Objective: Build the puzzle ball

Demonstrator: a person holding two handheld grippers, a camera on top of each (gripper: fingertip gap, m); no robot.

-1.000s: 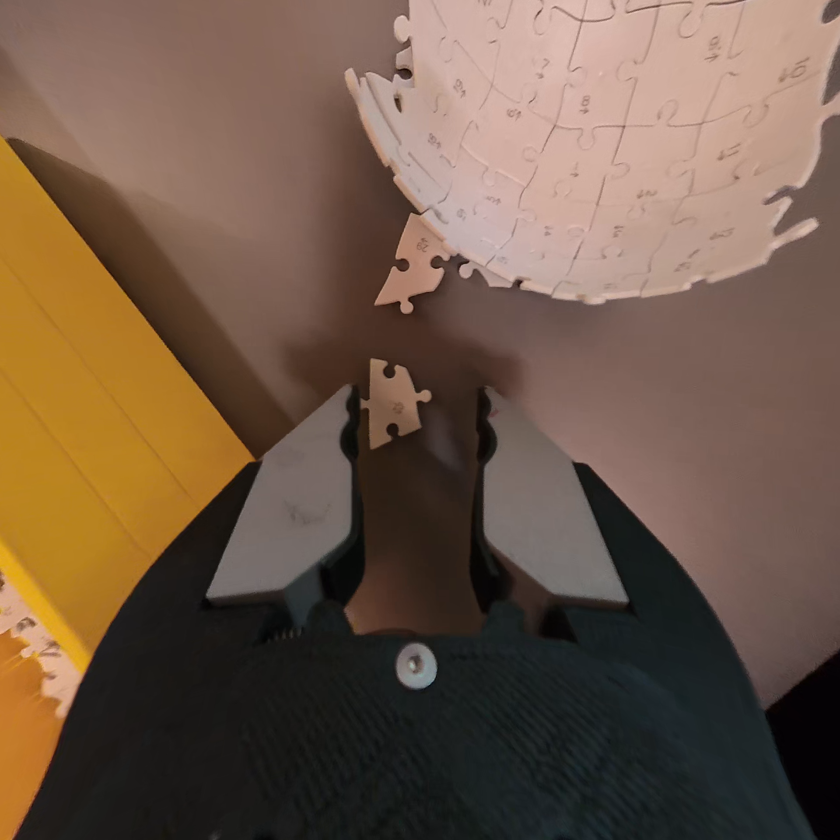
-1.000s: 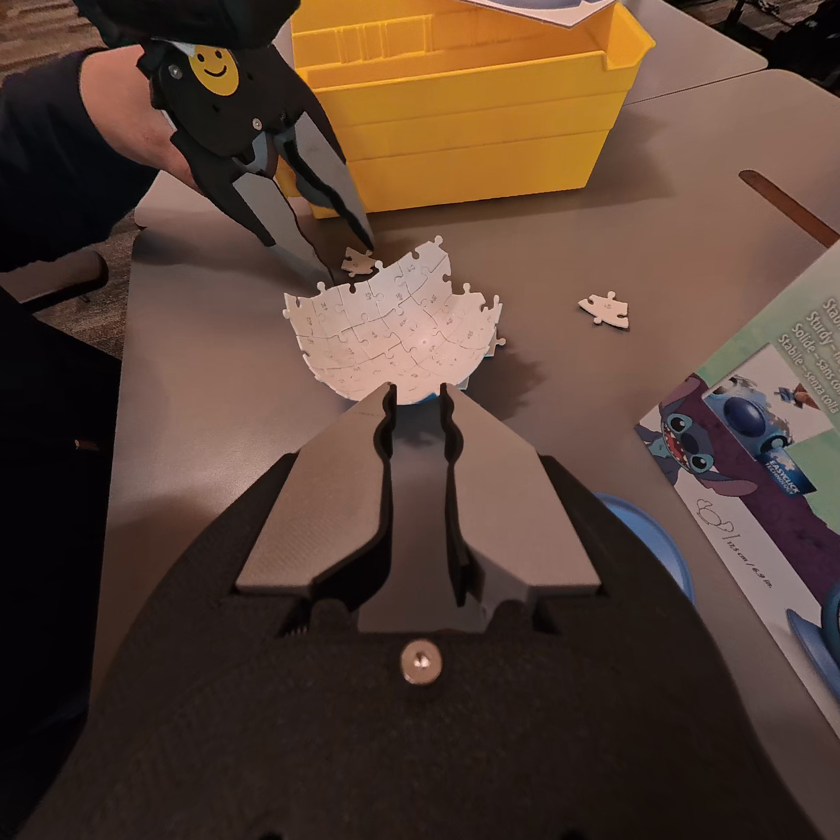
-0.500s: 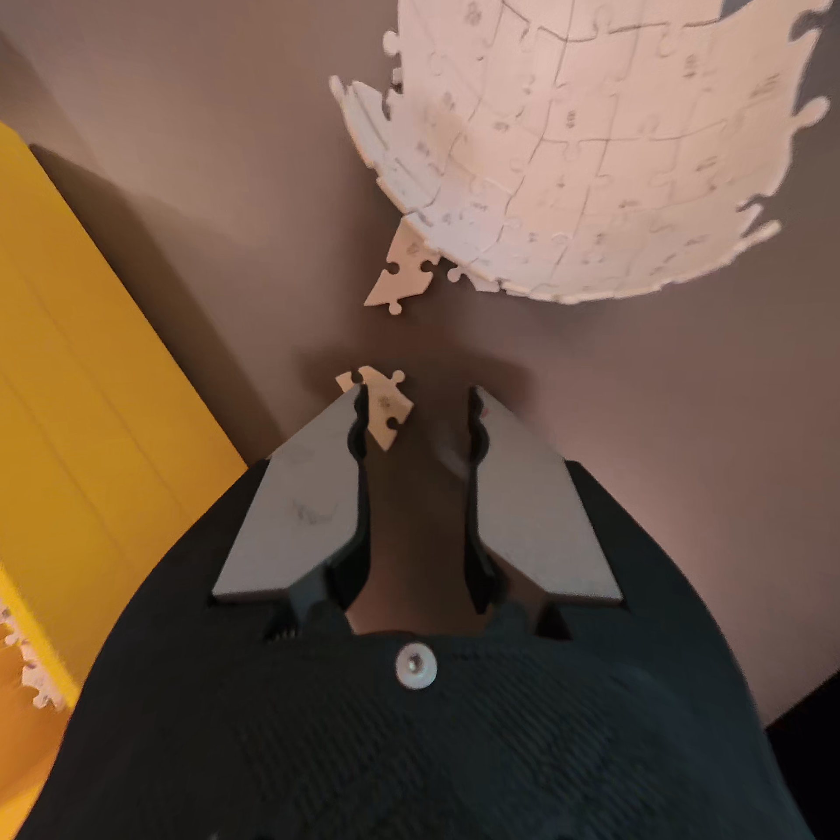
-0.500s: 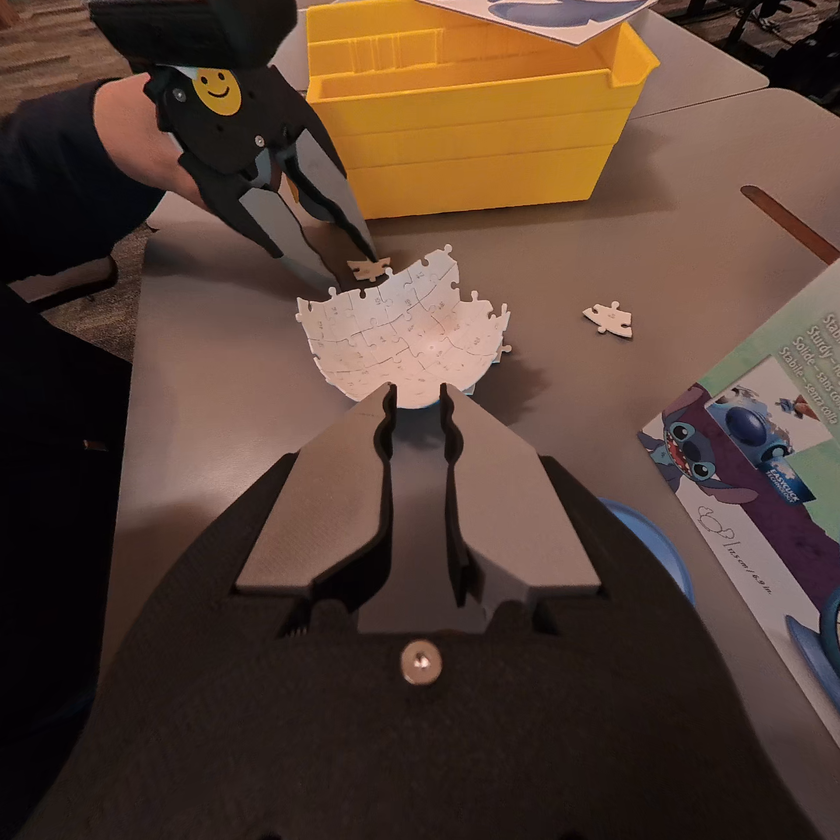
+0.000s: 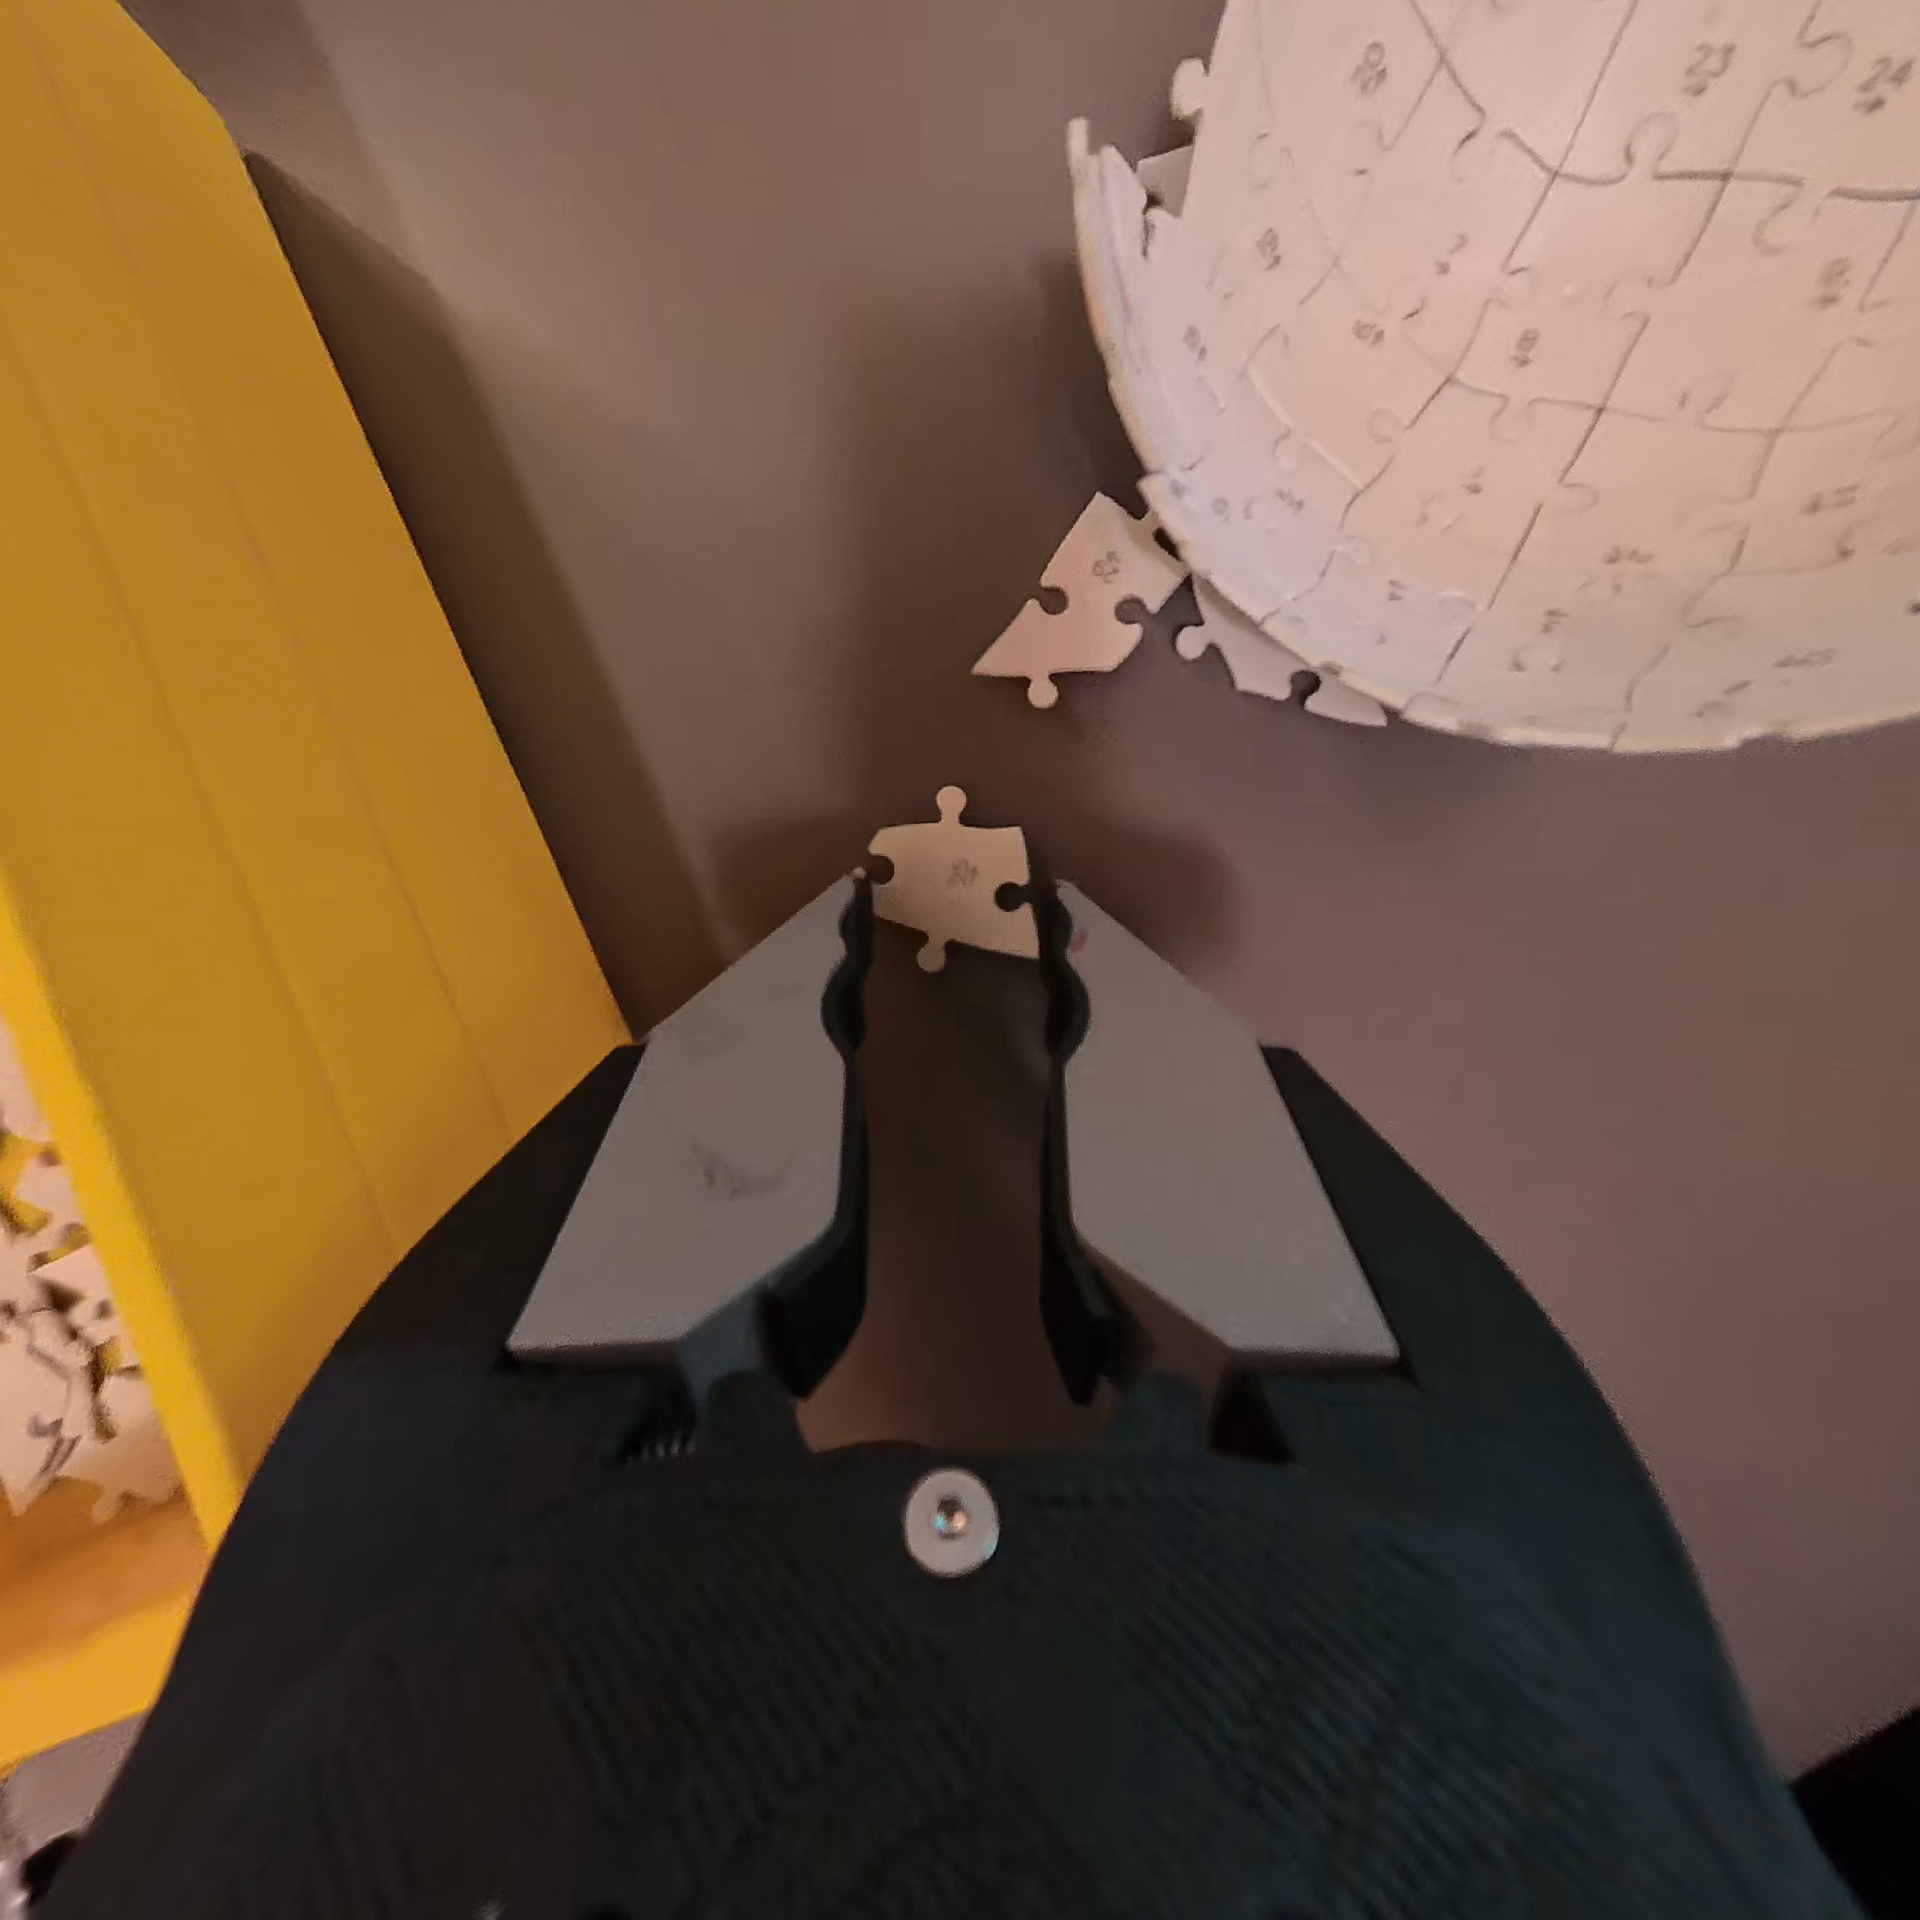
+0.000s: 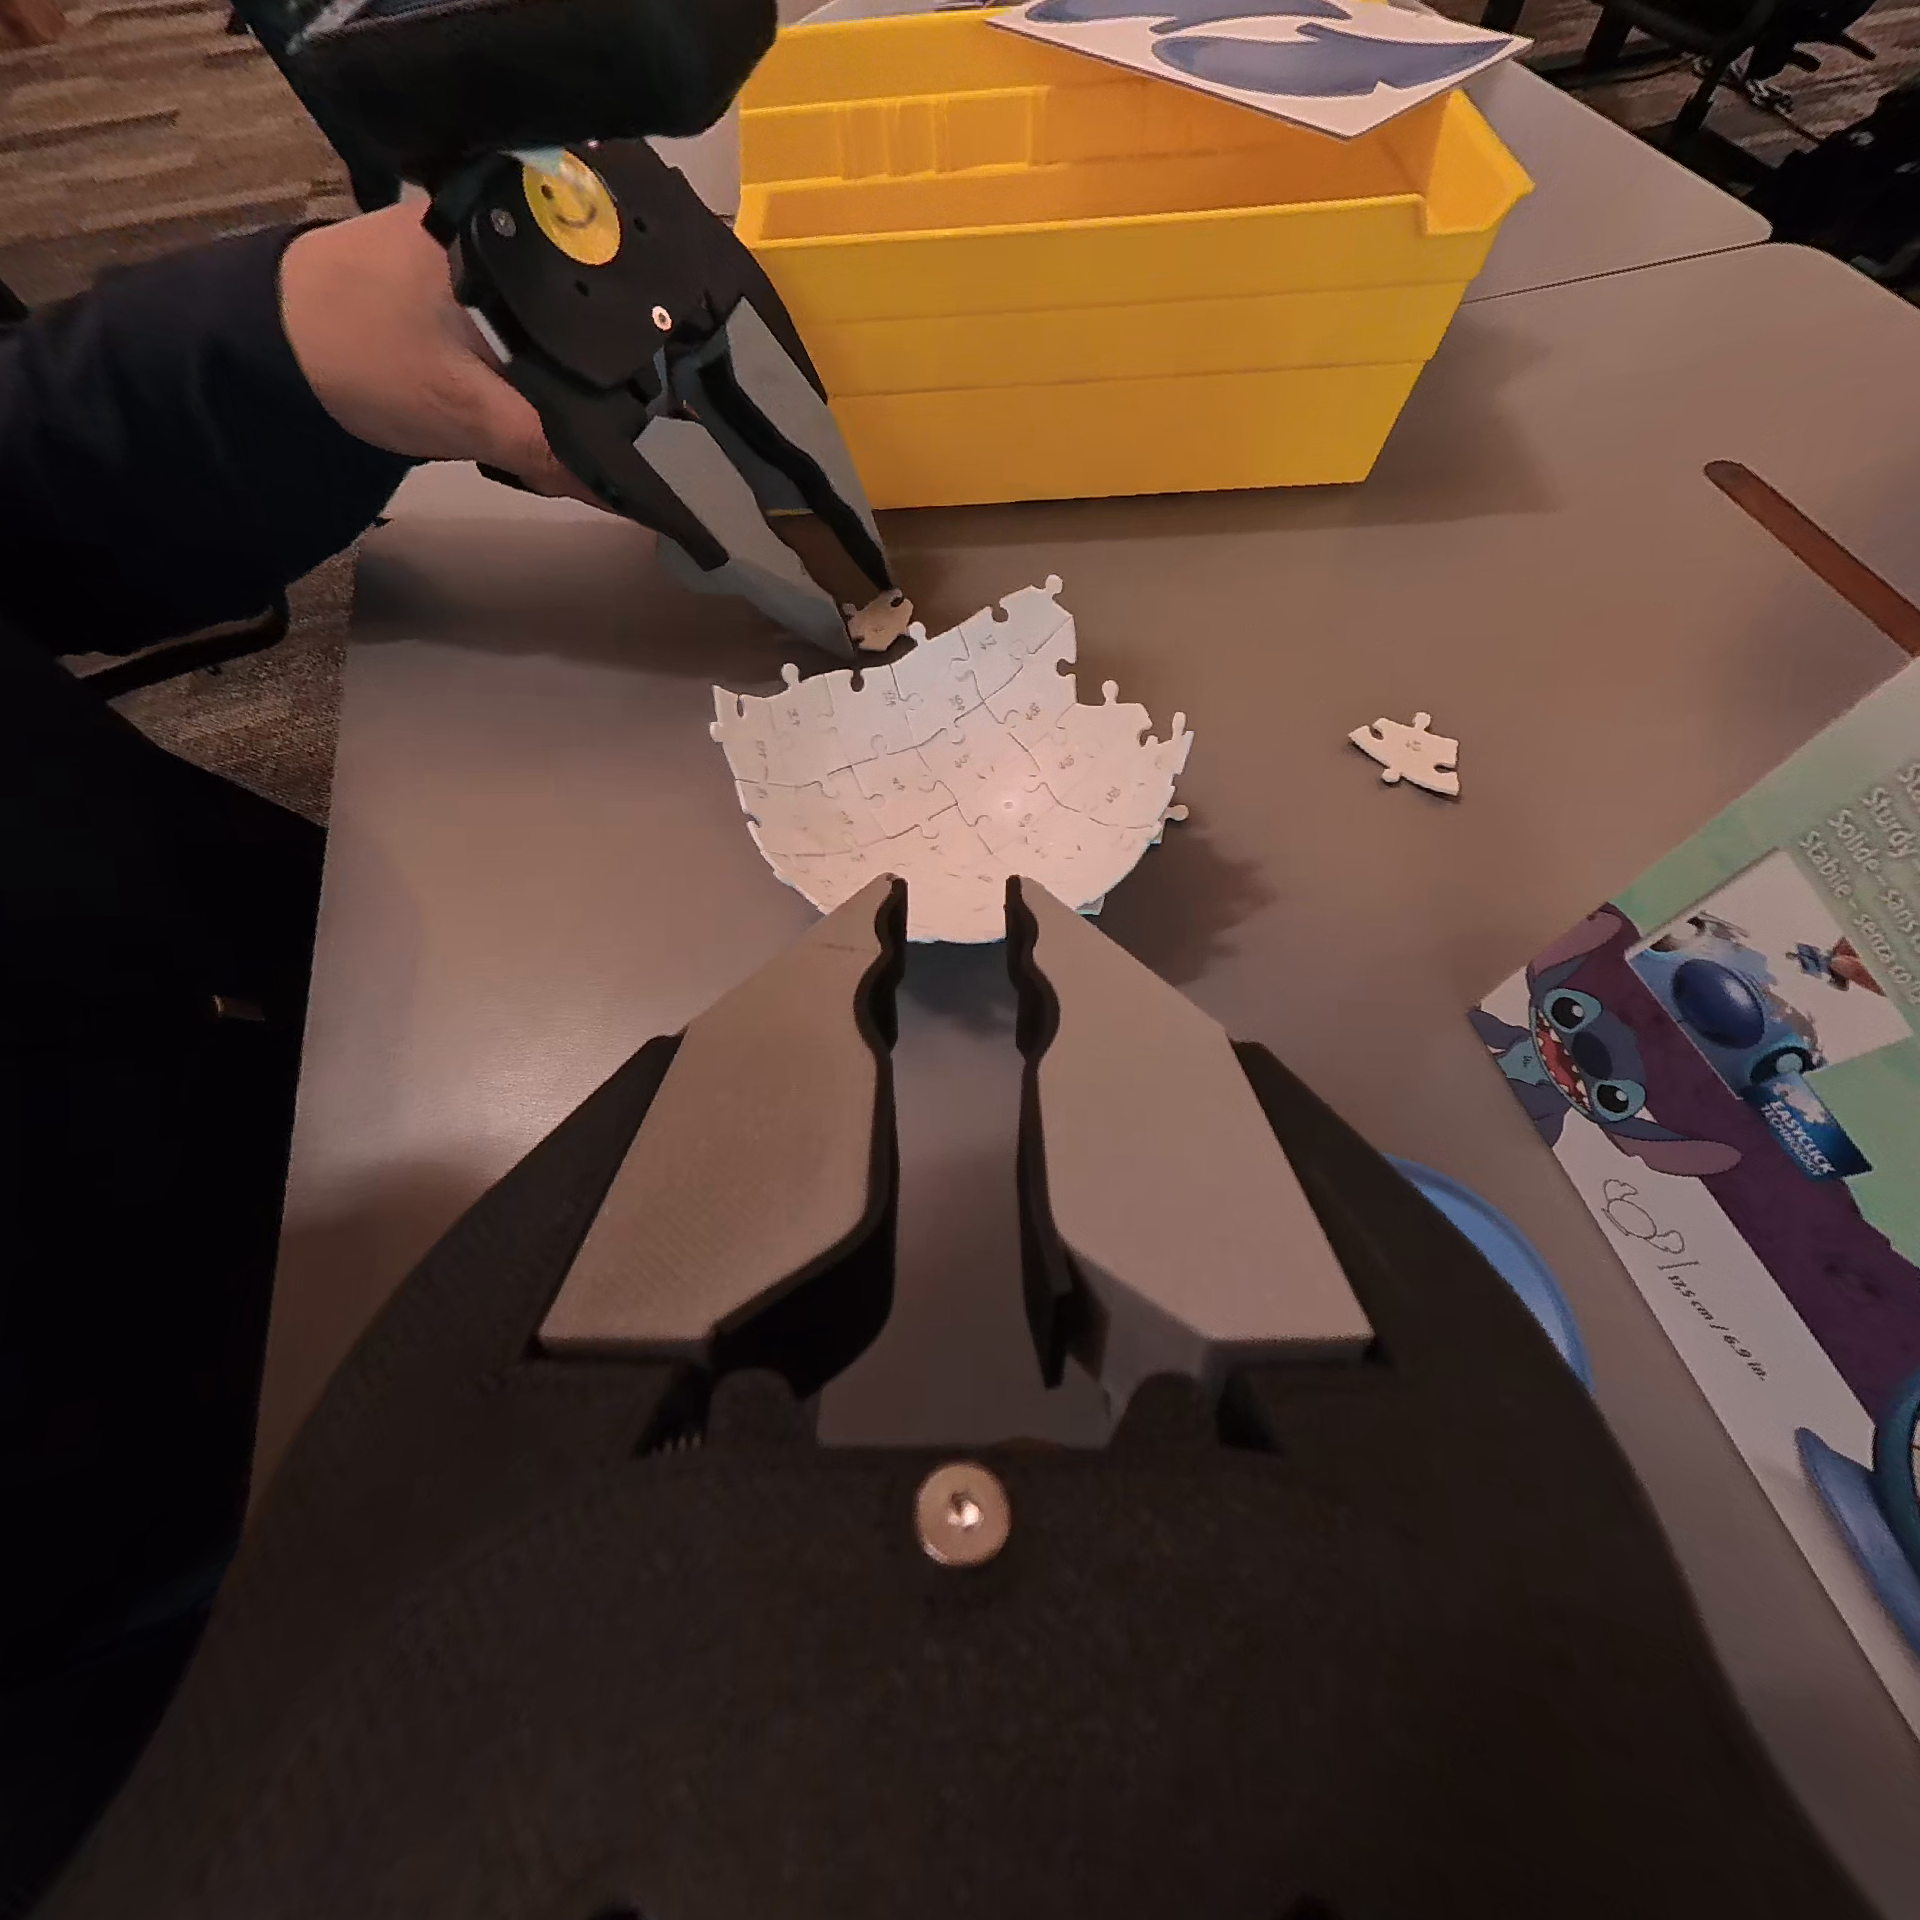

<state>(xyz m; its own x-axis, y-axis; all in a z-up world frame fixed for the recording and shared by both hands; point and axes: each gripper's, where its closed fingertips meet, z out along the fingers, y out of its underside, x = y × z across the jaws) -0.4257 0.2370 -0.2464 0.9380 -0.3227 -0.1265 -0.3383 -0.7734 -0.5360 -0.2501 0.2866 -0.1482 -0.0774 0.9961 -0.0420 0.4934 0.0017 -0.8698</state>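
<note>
Only the right wrist view shows the lone piece (image 6: 1405, 755); left tongs (image 5: 953, 896) pinch a puzzle piece (image 5: 956, 886), right tongs (image 6: 951, 894) narrowly parted

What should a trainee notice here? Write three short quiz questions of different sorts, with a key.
1. True or false: the right gripper holds a puzzle piece.
2. What sits between the fingertips of the left gripper? A: a loose piece. B: a pencil. C: nothing.
3. What colour is the bin behind the half-built ball?

Key: 1 false, its jaws are apart and empty. 2 A. 3 yellow.
</note>
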